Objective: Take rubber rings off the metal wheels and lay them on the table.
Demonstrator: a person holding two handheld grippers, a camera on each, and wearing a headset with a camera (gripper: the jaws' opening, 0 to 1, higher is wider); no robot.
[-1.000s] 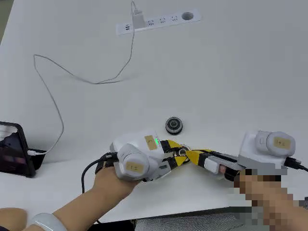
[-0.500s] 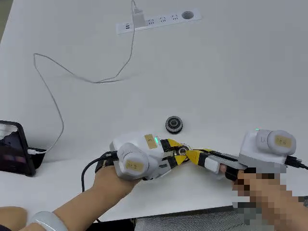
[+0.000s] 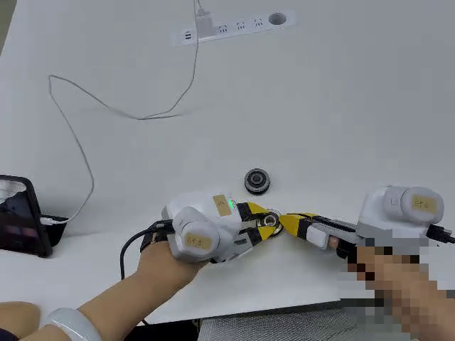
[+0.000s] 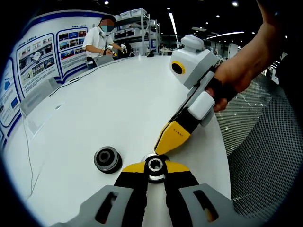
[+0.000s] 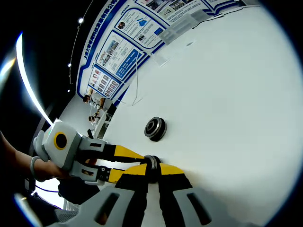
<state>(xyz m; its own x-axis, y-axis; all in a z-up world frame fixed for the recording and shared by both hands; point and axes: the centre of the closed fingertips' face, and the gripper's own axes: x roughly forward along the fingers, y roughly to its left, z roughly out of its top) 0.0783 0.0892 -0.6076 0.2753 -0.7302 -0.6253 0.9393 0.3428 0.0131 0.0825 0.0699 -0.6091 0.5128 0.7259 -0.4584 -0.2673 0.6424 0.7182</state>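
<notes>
The left hand-held gripper (image 3: 264, 223) is clamped on a metal wheel (image 4: 155, 165) near the tabletop's (image 3: 320, 106) front edge. The right hand-held gripper (image 3: 284, 220) meets it tip to tip, jaws narrow, nipping that wheel's rim. A second wheel (image 3: 257, 182) lies flat just beyond them, untouched.

My left claw (image 3: 263, 224) sits low and level, jaws clamped on the metal wheel (image 4: 155, 166). My right claw (image 3: 290, 222) points in from the opposite side, tip to tip, jaws pinched together at that wheel's edge.
</notes>
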